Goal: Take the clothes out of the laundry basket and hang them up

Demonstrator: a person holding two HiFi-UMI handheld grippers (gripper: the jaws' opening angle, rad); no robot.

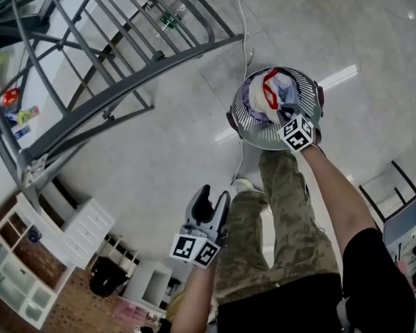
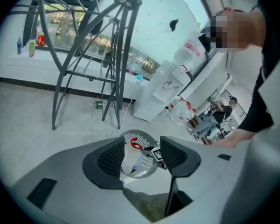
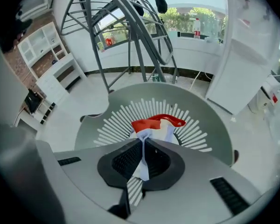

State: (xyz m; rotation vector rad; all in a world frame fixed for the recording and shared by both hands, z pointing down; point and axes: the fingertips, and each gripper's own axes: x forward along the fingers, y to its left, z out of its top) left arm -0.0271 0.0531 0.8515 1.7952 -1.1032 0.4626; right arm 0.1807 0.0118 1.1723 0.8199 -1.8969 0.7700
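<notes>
Over the round grey slatted plastic laundry basket [image 3: 210,120]: right gripper [image 3: 143,149] clenched on the white-and-red soft cloth garment [image 3: 155,124].
Garment trails limp from the jaws down into the laundry basket's middle; left gripper [image 1: 215,195] gapes empty, well apart; dark grey tubular metal drying rack [image 1: 125,68] stands beyond the far rim.

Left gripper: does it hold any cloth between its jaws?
No, the left gripper has its jaws apart, with no cloth between them.

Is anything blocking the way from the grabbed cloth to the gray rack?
Nothing visible does. The right gripper is shut on the white-and-red garment in the laundry basket; open floor lies toward the drying rack.
</notes>
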